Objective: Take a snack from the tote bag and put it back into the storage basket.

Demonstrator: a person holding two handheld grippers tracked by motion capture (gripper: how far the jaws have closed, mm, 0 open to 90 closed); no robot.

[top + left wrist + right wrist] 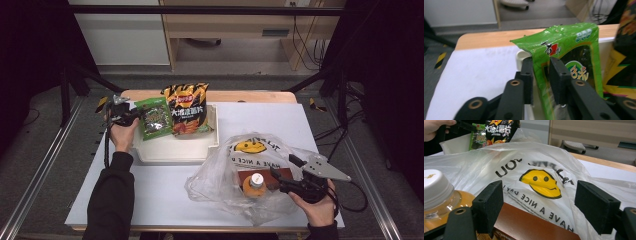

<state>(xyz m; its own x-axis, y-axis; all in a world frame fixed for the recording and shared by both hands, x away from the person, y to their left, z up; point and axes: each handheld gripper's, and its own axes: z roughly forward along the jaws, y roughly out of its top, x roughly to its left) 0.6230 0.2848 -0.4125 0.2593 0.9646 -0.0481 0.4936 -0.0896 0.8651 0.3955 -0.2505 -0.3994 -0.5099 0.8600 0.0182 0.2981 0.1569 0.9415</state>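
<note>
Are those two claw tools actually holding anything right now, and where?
The left gripper pinches the green packet by its left edge. The right gripper is open at the plastic bag, holding nothing.

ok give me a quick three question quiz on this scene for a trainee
1. True or false: the left hand-held gripper is shut on the green foil snack packet.
2. What drink sits inside the clear plastic smiley-face bag?
3. The black and orange crisp bag stands in: A) white tray B) plastic bag.

Key: 1 true. 2 the orange-juice bottle with a white cap. 3 A.
</note>
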